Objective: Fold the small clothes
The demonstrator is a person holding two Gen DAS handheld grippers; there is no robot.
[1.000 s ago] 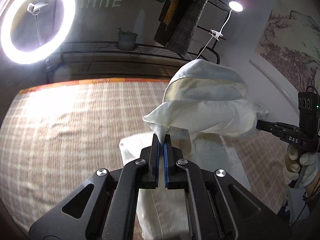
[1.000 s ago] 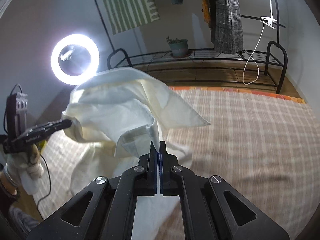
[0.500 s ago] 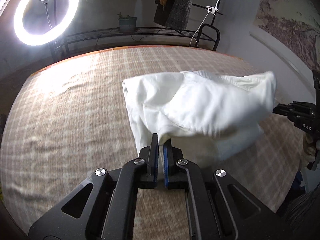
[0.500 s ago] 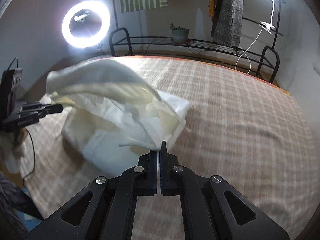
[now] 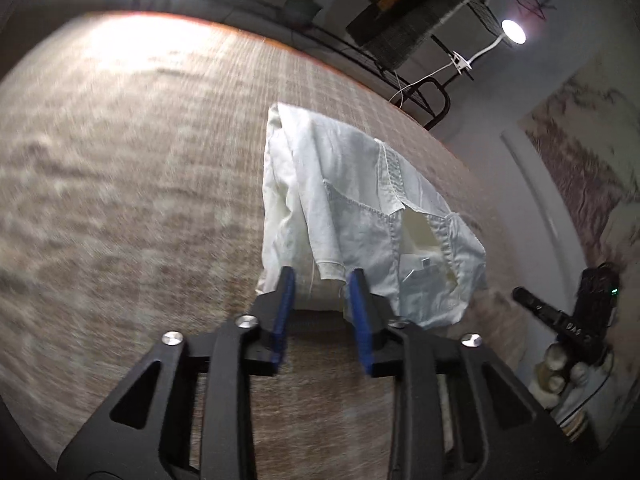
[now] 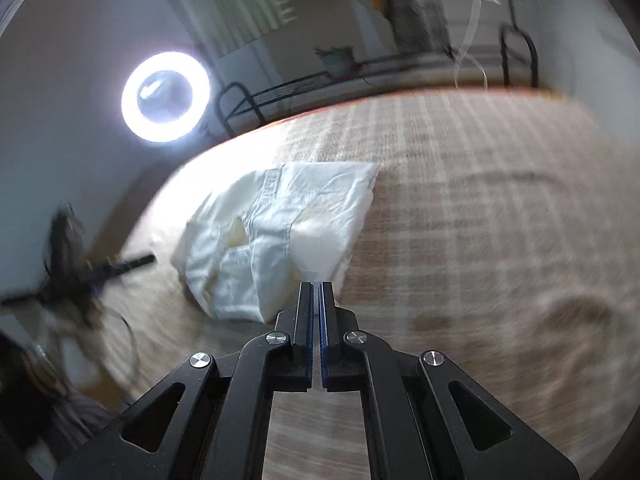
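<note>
A small white garment [image 5: 360,216] lies folded over on the checked bed cover [image 5: 140,200]; it also shows in the right wrist view [image 6: 280,232]. My left gripper [image 5: 320,280] is open, its blue pads on either side of the garment's near edge, holding nothing. My right gripper [image 6: 317,292] has its jaws nearly together with a thin gap, just at the garment's near edge, with no cloth seen between them. The right gripper also shows at the lower right in the left wrist view [image 5: 560,320].
A ring light [image 6: 166,96] glows beyond the bed's far-left side. A black metal rack [image 6: 360,76] with a potted plant and hanging clothes stands behind the bed. A clip lamp [image 5: 513,32] shines at the upper right. The bed cover [image 6: 500,220] stretches to the right.
The lifted garment has been laid down flat on the bed. My left gripper has opened and let go of it. My right gripper has released the cloth and drawn back; both views are motion-blurred.
</note>
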